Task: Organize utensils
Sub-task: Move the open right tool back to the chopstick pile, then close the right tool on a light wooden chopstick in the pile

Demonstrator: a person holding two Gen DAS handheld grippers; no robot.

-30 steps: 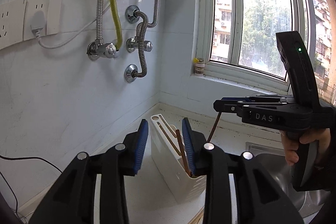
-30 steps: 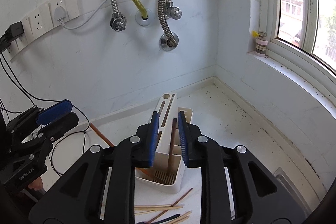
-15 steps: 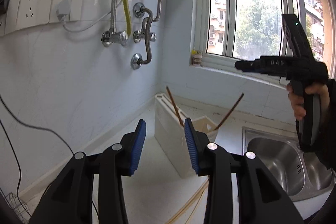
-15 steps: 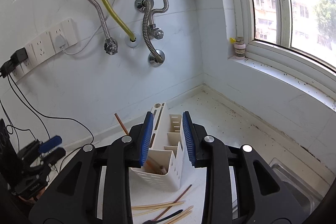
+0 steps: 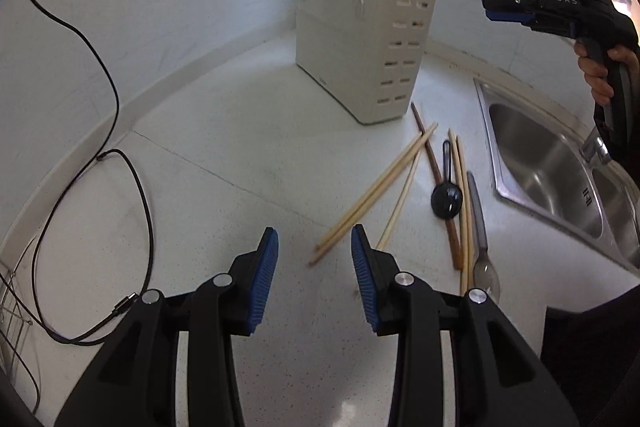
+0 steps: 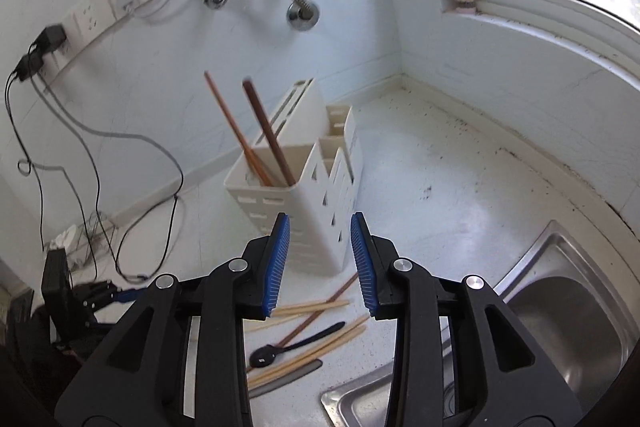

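One word, "DAS", is printed on the right gripper [image 5: 516, 11].

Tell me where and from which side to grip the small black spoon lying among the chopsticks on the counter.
Grip the small black spoon at mid-handle, coming from above with the jaws across it. It lies flat on the white counter, bowl towards the camera and handle pointing towards the white utensil holder. Pale bamboo chopsticks crowd its sink side, so the fit is probably tight.
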